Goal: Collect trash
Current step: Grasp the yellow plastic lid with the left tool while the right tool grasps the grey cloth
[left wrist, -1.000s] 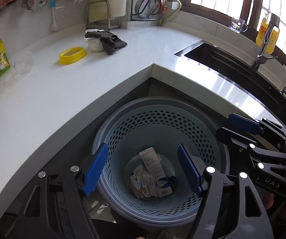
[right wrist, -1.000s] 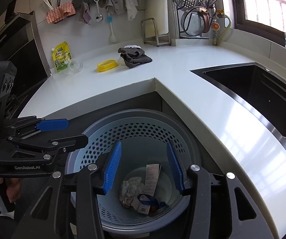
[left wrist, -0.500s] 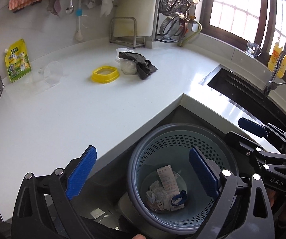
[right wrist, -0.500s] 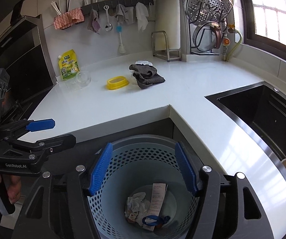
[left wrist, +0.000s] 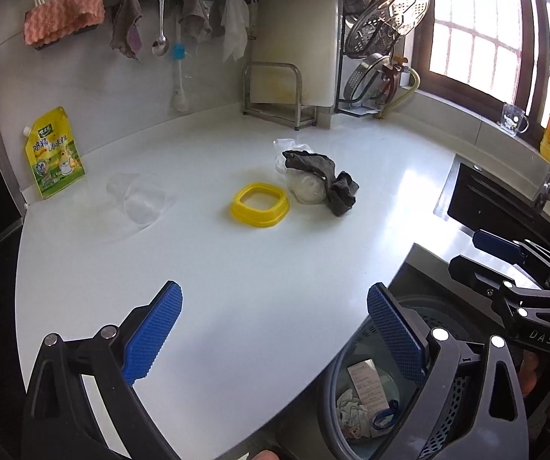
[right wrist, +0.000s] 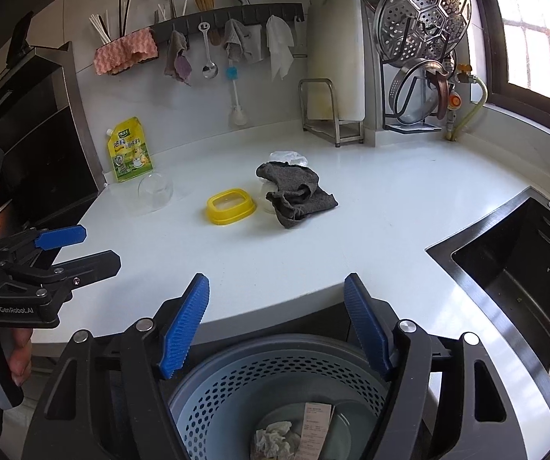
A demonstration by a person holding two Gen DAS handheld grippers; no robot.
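Both grippers are hanging out right at the front edge of the white tabletop (left wrist: 236, 276), fingers spread wide and gripping nothing. The left gripper (left wrist: 273, 329) is sitting over the tabletop edge, and the right gripper (right wrist: 277, 322) is hovering just above the perforated blue trash basket (right wrist: 275, 379) that's tucked below the tabletop corner. Down in the basket there's a crumpled white tissue (right wrist: 273, 441), a paper receipt (right wrist: 315, 429) lying beside it, and in the left view a little blue loop thing (left wrist: 386, 416) next to those.

Going further back on the tabletop, a yellow ring-shaped lid (left wrist: 259, 204) is lying flat near the middle. Just to its right a dark grey rag (left wrist: 325, 178) is draped over a clear plastic container (left wrist: 305, 191), with some crinkly clear plastic (left wrist: 284, 149) touching it on the far side. Off to the left, a clear plastic cup (left wrist: 140, 199) is lying on its side, and behind it a yellow-green spouted pouch (left wrist: 53, 151) is leaning against the wall. The black sink (right wrist: 520, 264) is sitting off to the right.
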